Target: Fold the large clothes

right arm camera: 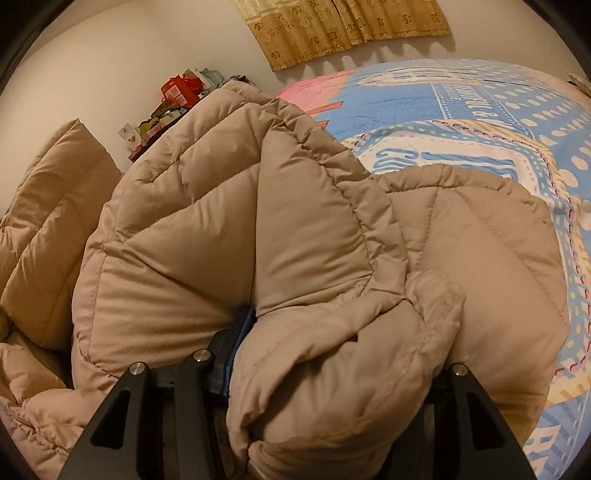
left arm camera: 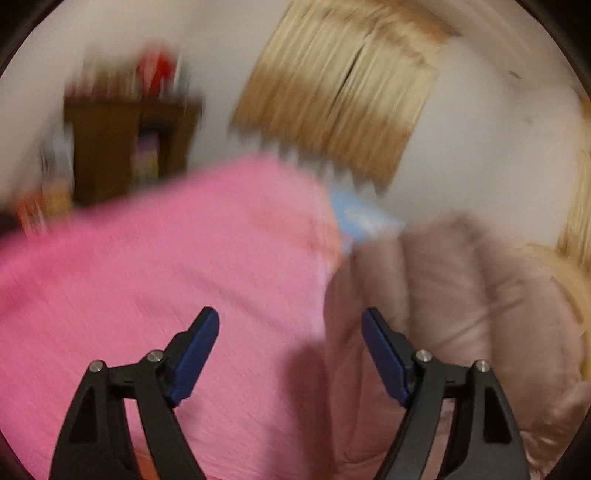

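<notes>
My right gripper (right arm camera: 332, 354) is clamped on a thick fold of the tan quilted coat (right arm camera: 229, 236). One blue pad (right arm camera: 242, 332) shows pressed against the padding; the other finger is buried under fabric, so I judge the hold from the bunched cloth between the two arms. The coat lies heaped on the bed, over the blue patterned bedspread (right arm camera: 480, 122), with a further quilted panel spread off to the left side of the right wrist view.

My left gripper (left arm camera: 290, 347) stands wide, both blue pads bare and nothing between them. It hovers above the pink sheet (left arm camera: 147, 277), with the coat's edge (left arm camera: 461, 295) just beside it on its right. That view is heavily smeared, so I cannot tell whether the pads touch the sheet.

Assessment: the step in hand appears to be gathering the coat for a fold, one side gripped, the other not yet taken. To do it well, I would bring the free fingers onto a seam or hem of the coat rather than a puffed panel, since down filling slips and compresses. The bite should be deep. Both grips should sit on matching edges, so the fold line falls straight. The coat is bulky; lifting by one clamped wad risks dragging the bedspread and twisting the garment. Behind the bed, a curtain (right arm camera: 351, 26) hangs on the wall, clear of the work.
</notes>
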A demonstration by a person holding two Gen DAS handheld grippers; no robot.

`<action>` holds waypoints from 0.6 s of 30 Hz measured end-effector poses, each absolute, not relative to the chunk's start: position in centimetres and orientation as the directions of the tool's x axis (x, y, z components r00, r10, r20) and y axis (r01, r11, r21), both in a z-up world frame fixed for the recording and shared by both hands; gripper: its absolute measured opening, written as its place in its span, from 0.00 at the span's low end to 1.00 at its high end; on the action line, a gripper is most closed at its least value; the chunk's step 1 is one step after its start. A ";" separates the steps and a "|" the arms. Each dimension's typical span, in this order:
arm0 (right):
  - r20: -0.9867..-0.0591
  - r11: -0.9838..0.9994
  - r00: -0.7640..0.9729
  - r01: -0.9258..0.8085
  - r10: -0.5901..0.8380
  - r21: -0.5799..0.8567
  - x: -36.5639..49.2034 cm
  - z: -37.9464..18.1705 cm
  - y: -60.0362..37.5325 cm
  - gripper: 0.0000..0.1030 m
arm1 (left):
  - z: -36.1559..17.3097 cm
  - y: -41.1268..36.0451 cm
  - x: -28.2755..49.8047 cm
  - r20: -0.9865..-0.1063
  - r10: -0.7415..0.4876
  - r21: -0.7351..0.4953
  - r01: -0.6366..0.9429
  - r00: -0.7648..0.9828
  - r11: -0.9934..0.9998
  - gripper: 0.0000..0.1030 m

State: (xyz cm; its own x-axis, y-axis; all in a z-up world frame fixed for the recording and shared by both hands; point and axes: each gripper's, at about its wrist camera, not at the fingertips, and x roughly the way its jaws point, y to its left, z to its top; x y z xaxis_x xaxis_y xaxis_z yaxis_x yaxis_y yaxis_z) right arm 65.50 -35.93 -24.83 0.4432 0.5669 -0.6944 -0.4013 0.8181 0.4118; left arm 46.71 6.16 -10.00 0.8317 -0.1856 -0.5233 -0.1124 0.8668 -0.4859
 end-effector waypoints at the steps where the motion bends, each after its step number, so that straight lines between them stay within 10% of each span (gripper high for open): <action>1: -0.692 0.816 0.442 -0.404 0.570 0.414 65.5 -24.8 -35.9 0.49 | -11.0 5.4 47.1 -0.495 -0.267 -0.571 -0.078 0.827 0.817 0.72; 9: -0.646 0.769 0.419 -0.396 0.638 0.503 65.8 -25.8 -37.7 0.49 | -4.5 -10.3 47.0 -0.392 -0.498 -0.358 0.370 0.774 0.857 0.63; 18: -0.510 0.684 0.505 -0.252 0.697 0.685 62.8 -26.6 -44.4 0.45 | -6.7 -19.2 45.0 -0.540 -0.193 0.134 0.311 0.819 0.941 0.64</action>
